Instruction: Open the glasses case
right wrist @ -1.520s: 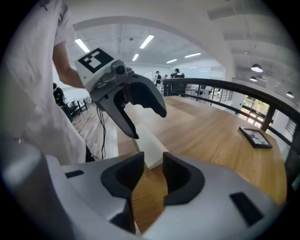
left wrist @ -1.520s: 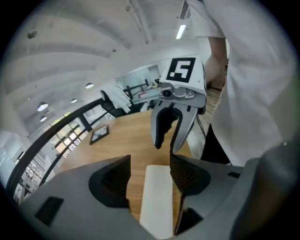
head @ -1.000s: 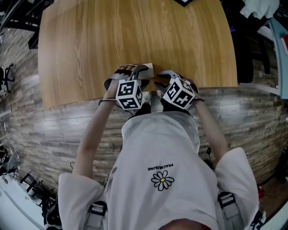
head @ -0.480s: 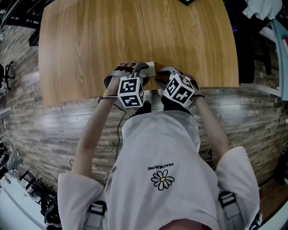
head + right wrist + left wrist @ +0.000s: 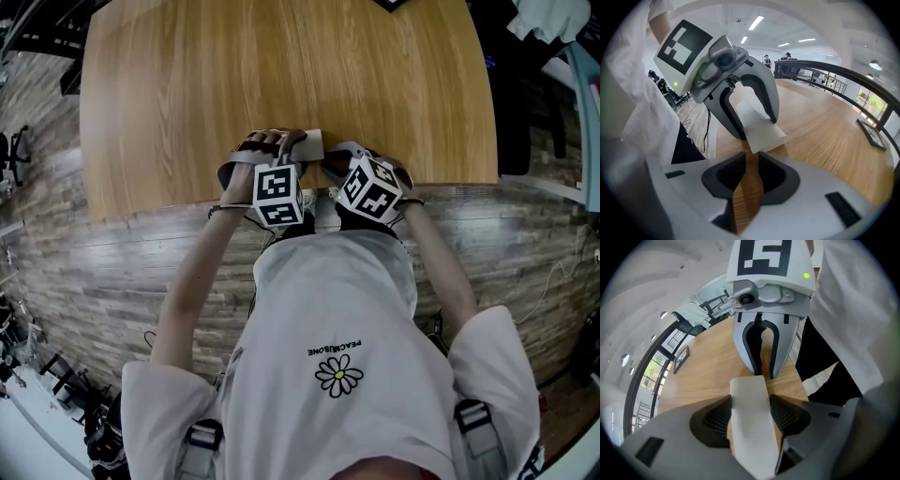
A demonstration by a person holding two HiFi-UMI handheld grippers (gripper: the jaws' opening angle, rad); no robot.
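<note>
A pale grey glasses case lies on the wooden table close to its near edge. In the left gripper view the case runs lengthwise between the pads of my left gripper. The jaws are opening, and a strip of wood shows beside one pad. Facing it from the case's other end is my right gripper. In the right gripper view the right gripper is closing with only bare wood in its narrow gap. The case's end lies just beyond its tips. The left gripper's fingers straddle the case.
Both hands work right at the table's near edge, with wood-pattern floor below it. A dark flat object lies far across the table. Cables trail on the floor by the person's legs.
The left gripper's marker cube has shifted slightly right, toward the right gripper. The right gripper and the case stay where they were.
</note>
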